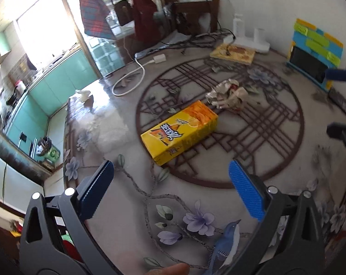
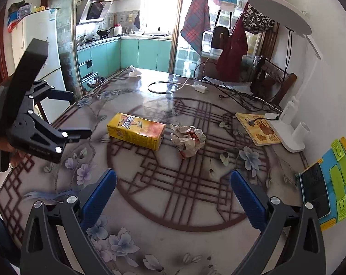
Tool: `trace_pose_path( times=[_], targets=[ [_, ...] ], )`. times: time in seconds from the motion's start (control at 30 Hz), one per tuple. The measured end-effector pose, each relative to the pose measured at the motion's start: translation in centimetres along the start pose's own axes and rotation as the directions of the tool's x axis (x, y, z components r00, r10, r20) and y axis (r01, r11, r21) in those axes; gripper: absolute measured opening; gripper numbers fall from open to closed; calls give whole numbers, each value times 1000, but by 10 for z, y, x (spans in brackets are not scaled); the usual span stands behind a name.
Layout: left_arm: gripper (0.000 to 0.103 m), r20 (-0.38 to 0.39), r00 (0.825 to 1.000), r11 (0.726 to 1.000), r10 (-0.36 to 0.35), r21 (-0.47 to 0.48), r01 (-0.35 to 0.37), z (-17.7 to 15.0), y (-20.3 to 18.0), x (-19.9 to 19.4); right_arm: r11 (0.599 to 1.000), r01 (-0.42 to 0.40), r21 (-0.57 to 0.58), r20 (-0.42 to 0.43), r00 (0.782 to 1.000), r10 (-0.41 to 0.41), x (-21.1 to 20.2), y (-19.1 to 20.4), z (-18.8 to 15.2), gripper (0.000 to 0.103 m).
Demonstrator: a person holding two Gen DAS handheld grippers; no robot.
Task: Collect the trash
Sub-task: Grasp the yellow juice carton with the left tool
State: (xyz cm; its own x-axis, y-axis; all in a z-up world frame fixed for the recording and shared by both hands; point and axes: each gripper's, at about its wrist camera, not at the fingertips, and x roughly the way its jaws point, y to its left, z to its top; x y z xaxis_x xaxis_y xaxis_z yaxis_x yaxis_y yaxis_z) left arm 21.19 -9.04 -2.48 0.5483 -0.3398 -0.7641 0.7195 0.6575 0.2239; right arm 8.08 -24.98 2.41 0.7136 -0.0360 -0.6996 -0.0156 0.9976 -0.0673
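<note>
Two grippers, left gripper and right gripper, are held wide open and empty above the bench. Further in, a yellow drink carton lies flat, its long axis left to right. Crumpled paper sits just beside its right end. A lamp base stands beyond.

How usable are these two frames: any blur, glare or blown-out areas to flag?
Left wrist view: motion-smeared, the yellow box and crumpled paper soft; window blown out; a bright glare patch on the table. Right wrist view: sharper, the box print readable; window overexposed, with reflection at the table's far end. Both show strong fisheye bending and dark corners.
</note>
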Motion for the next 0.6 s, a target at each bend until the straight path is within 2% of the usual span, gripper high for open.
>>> trace_pose_path(
  times=[0.27,0.6],
  targets=[
    [98,-118,993,976,-13,212,38,29,-19,63,998,-26,64,-1,1000,26,2,-21,7,97],
    [98,-270,961,944,-63,298,145,55,-19,129,996,-40,80,-29,999,42,13,-27,6,97]
  ],
)
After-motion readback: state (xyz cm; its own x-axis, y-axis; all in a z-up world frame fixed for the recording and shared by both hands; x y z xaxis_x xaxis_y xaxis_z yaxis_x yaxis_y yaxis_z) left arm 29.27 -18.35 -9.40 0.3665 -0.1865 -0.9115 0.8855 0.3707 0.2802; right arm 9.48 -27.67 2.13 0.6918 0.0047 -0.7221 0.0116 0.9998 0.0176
